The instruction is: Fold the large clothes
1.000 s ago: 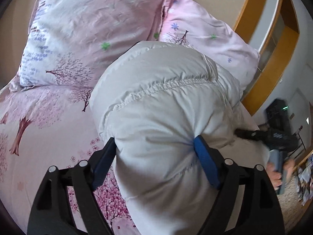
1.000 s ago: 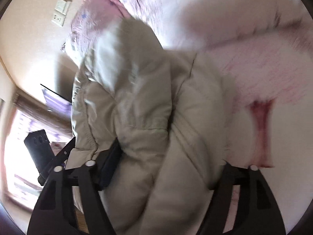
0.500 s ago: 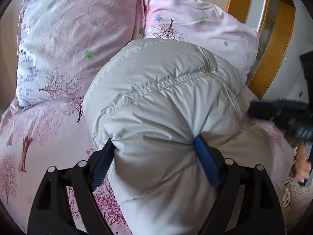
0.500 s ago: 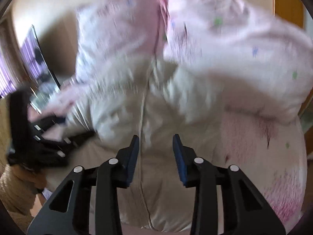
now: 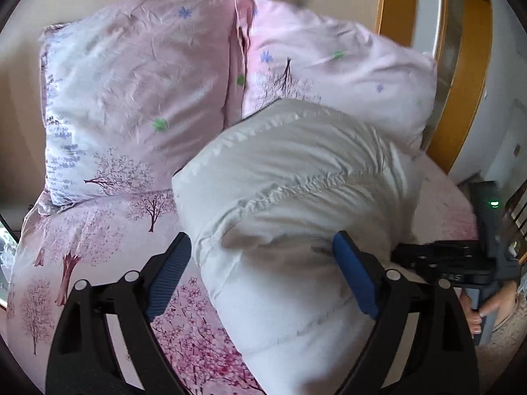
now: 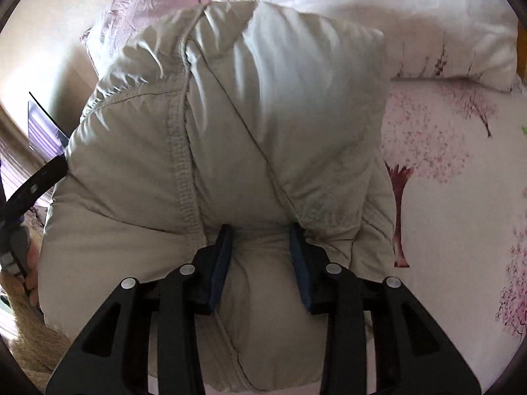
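Here's the puffy white jacket point(image 5: 296, 197), bundled into a thick mound on the bed point(image 5: 98, 230), sitting on the pink cherry-tree sheet just in front of two matching pillows point(image 5: 138, 75) propped against the wall. The left gripper point(image 5: 260, 273) has its jaws spread wide, and the right-hand blue pad presses into the jacket's padded edge while the left-hand pad stands clear of the fabric, over the bare sheet, so nothing is pinched there. Over in the right wrist view, the right gripper point(image 6: 260, 256) has its jaws drawn in narrow, and a roll of the jacket point(image 6: 230, 131) bulges up between the two blue pads, gripped at the near edge of the bundle. A stitched seam runs down the jacket's left half, with a diagonal fold crossing the middle. From the left wrist view, the right gripper's black body point(image 5: 461, 263) shows at the jacket's far side with a small green light lit. A wooden door frame point(image 5: 461, 98) stands beyond the bed.
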The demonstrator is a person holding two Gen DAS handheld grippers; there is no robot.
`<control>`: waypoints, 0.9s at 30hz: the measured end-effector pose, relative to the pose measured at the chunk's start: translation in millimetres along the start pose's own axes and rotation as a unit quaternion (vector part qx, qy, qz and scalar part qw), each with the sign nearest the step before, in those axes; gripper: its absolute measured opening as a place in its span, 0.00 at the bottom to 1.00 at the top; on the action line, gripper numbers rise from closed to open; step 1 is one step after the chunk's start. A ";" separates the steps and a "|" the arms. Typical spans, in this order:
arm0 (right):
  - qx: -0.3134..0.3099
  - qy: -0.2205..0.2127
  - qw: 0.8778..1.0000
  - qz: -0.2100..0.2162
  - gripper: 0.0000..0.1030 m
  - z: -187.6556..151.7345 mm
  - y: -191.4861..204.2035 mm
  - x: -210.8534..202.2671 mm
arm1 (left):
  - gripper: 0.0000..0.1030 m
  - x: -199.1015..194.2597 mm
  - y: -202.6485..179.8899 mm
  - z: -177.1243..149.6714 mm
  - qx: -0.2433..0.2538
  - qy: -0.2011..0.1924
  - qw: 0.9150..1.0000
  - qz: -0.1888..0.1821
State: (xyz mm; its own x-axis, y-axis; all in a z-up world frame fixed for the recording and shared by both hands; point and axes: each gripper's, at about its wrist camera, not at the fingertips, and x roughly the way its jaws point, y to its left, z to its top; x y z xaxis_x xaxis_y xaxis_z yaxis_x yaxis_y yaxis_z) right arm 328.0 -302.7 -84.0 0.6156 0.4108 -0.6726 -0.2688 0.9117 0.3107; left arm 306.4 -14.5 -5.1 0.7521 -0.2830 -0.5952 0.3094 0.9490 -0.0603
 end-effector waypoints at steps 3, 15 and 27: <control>-0.021 -0.019 1.000 -0.013 0.35 3.8 18.4 -26.2 | 0.89 12.1 -1.2 -3.6 0.005 0.018 1.000 -0.009; -0.026 0.043 0.997 -0.051 0.35 71.6 25.9 19.1 | 0.91 29.2 -13.6 -1.8 0.025 0.044 0.999 0.018; -0.029 -0.019 0.999 -0.029 0.39 21.0 39.0 -53.5 | 0.89 -17.6 -15.8 -20.2 -0.007 0.009 0.999 0.053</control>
State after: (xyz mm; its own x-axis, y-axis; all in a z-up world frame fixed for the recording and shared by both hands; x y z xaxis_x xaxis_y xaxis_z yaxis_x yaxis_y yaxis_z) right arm 300.1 -289.4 -21.8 0.6589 0.3574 -0.6620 -0.2733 0.9335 0.2320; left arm 276.5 -21.7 -9.8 0.7697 -0.1787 -0.6129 0.2208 0.9753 -0.0072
